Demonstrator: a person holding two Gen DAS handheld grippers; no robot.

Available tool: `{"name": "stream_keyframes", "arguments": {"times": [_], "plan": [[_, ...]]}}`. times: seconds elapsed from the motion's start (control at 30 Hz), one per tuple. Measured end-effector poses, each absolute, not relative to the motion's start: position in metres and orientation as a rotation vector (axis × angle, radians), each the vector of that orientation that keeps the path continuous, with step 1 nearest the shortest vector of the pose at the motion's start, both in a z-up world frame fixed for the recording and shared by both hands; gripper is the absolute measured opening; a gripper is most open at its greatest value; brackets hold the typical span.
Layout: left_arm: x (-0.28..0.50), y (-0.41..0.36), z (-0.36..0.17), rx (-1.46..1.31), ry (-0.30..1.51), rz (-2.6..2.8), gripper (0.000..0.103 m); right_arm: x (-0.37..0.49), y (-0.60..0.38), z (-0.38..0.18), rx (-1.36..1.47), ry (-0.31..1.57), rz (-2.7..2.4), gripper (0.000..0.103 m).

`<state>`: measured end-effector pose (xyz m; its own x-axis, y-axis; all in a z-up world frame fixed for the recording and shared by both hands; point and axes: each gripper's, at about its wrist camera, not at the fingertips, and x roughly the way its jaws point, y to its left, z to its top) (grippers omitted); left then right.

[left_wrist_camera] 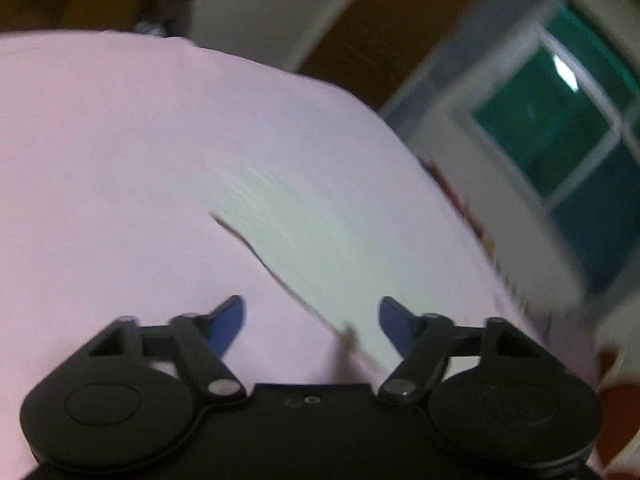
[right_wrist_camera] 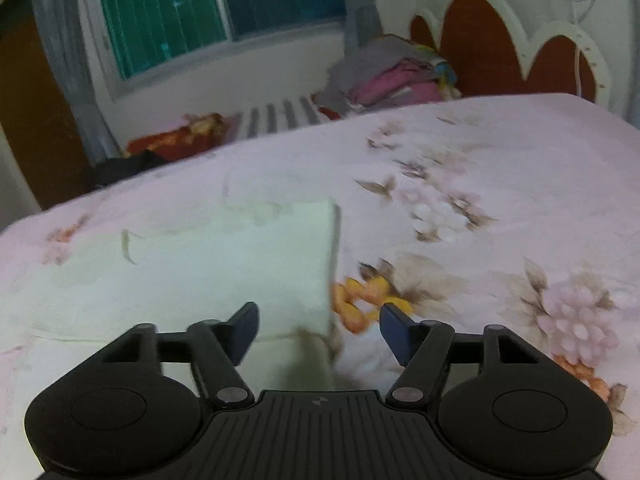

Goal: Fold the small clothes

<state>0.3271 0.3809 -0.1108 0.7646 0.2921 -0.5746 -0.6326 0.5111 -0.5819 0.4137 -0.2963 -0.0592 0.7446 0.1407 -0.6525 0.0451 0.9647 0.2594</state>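
A pale cream garment [right_wrist_camera: 224, 264] lies flat on the pink floral bed sheet [right_wrist_camera: 500, 184], its right edge straight and a darker hem at the near corner. My right gripper [right_wrist_camera: 319, 326] is open and empty, just above that near right corner. In the blurred left wrist view the same pale garment [left_wrist_camera: 304, 224] lies on the pink sheet [left_wrist_camera: 100, 180], a dark edge running toward the camera. My left gripper [left_wrist_camera: 311, 320] is open and empty above the garment's near edge.
A pile of grey and pink clothes [right_wrist_camera: 384, 76] sits at the bed's far side by a red and white headboard [right_wrist_camera: 500, 52]. A window [right_wrist_camera: 180, 8] with grey curtains is behind. Red and dark fabric [right_wrist_camera: 168, 144] lies at the far left edge.
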Motion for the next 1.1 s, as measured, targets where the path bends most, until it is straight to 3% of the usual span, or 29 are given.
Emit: {"name": "stream_keyframes", "arguments": {"times": [0.2,0.23,0.27,0.3,0.4,0.5,0.67,0.9,1.1], "plan": [[0.340,0.422,-0.126,-0.976,0.372,0.566,0.045,0.412,-0.289,-0.049,0.317,0.730,0.043,0.060],[0.345,0.425,-0.126,-0.968,0.384,0.560,0.033,0.412,-0.288,-0.048,0.324,0.730,0.034,0.060],[0.349,0.428,-0.126,-0.967,0.407,0.549,0.005,0.410,-0.287,-0.048,0.333,0.732,0.027,0.060],[0.353,0.433,-0.125,-0.990,0.417,0.524,0.002,0.410,-0.286,-0.048,0.335,0.734,0.024,0.060],[0.349,0.432,-0.109,-0.937,0.282,0.494,0.002,0.409,-0.281,-0.045,0.330,0.736,0.012,0.060],[0.368,0.443,-0.125,-0.951,0.431,0.543,0.002,0.408,-0.276,-0.040,0.327,0.726,0.004,0.060],[0.373,0.433,-0.118,-0.965,0.381,0.484,0.002,0.406,-0.273,-0.031,0.329,0.715,-0.011,0.060],[0.441,0.370,-0.082,-0.833,0.421,0.269,0.002,0.405,-0.287,-0.038,0.381,0.736,-0.037,0.060],[0.515,0.250,-0.049,-0.649,0.503,0.021,0.002,0.413,-0.291,-0.047,0.390,0.739,-0.002,0.060]]}}
